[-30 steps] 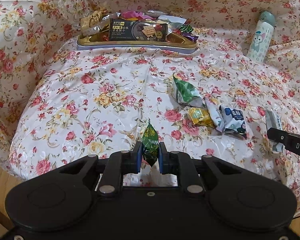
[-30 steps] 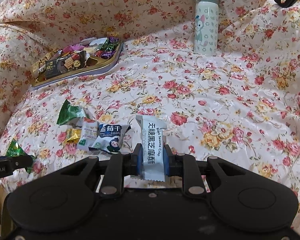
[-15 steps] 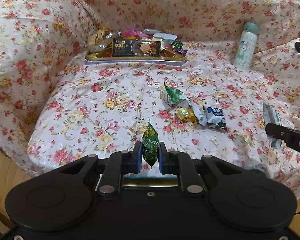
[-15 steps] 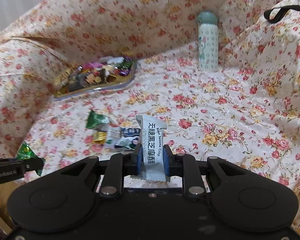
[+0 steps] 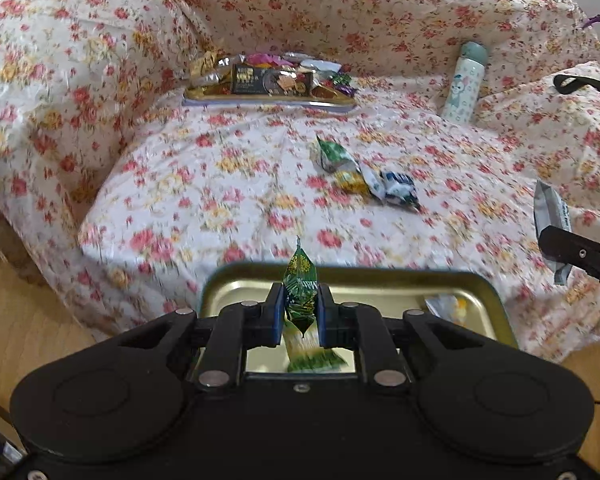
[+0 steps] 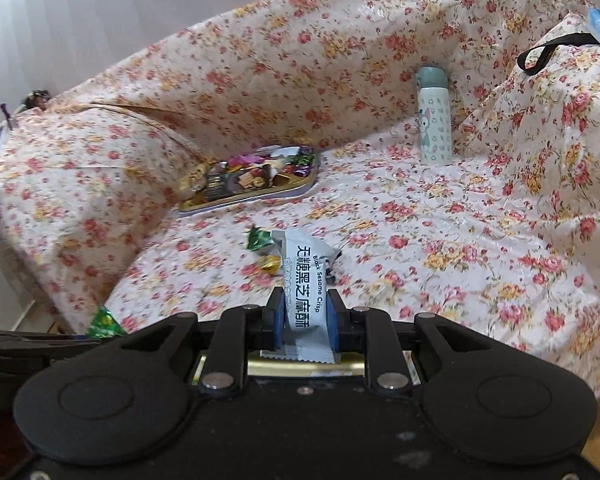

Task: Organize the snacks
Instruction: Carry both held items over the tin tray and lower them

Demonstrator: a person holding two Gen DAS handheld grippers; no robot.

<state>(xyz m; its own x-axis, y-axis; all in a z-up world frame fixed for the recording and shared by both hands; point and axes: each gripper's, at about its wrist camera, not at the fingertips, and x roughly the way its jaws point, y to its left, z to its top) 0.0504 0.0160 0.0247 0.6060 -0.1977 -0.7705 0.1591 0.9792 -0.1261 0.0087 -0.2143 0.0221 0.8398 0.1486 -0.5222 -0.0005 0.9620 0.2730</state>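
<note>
Snacks are the business here, and what has changed most is what lies under us: a second ago we looked down on the floral cover alone, and now a near gold tray has come into the left wrist view right beneath the left tongs, while the sofa and its far tray, heaped with wrapped sweets, have shrunk well ahead of both tools. We read that as both hands drawn back off the seat toward this near tray, so the carry looks almost over and the drop is the step in hand. The near tray is nearly bare: we see one pale wrapper to the right of the left tongs and a green-and-white packet lying below them. The loose cluster of three or four packets lies untouched on the cover, ahead and a little right of the left tongs, so more trips remain, we judge. The right tongs pinch the grey sesame crisp packet upright, exactly as before, with a gold rim showing just beneath them. Smallest of all, the left tongs stay pressed on the green mint candy, which stands tip-up between the blue pads, directly above the near tray.
</note>
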